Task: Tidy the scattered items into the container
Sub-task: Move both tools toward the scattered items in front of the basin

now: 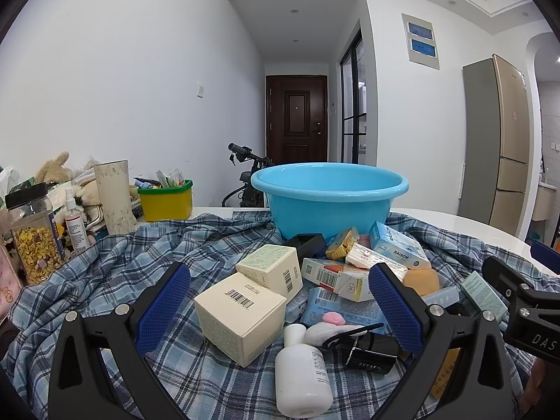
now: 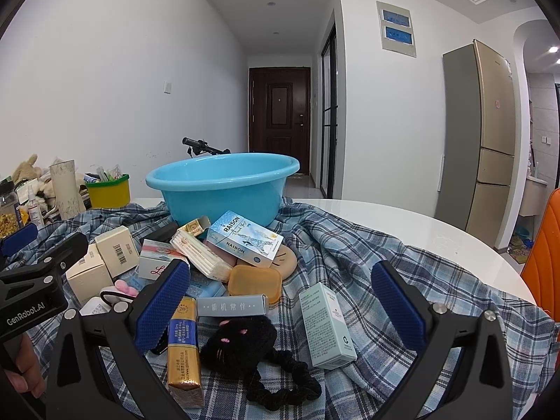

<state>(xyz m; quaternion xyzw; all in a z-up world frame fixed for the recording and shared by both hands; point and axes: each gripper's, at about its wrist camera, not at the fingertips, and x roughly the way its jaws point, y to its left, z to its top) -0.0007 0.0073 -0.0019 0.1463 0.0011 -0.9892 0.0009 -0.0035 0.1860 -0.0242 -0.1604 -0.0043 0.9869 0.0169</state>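
Both the left gripper (image 1: 280, 301) and the right gripper (image 2: 280, 301) stood spread as wide as they go and held nothing, hovering over the heap of small cartons on the rumpled blue plaid cloth (image 1: 105, 273), in front of the empty round light-blue plastic basin (image 1: 329, 199). The cream square cardboard box (image 1: 241, 318) lay between the left jaws, and the pale-green tall carton (image 2: 327, 325) between the right. A clean pick probably meant taking one loose outlying piece squarely across its flat sides, without catching cloth or a neighbour, then carrying it well over the basin's rim.
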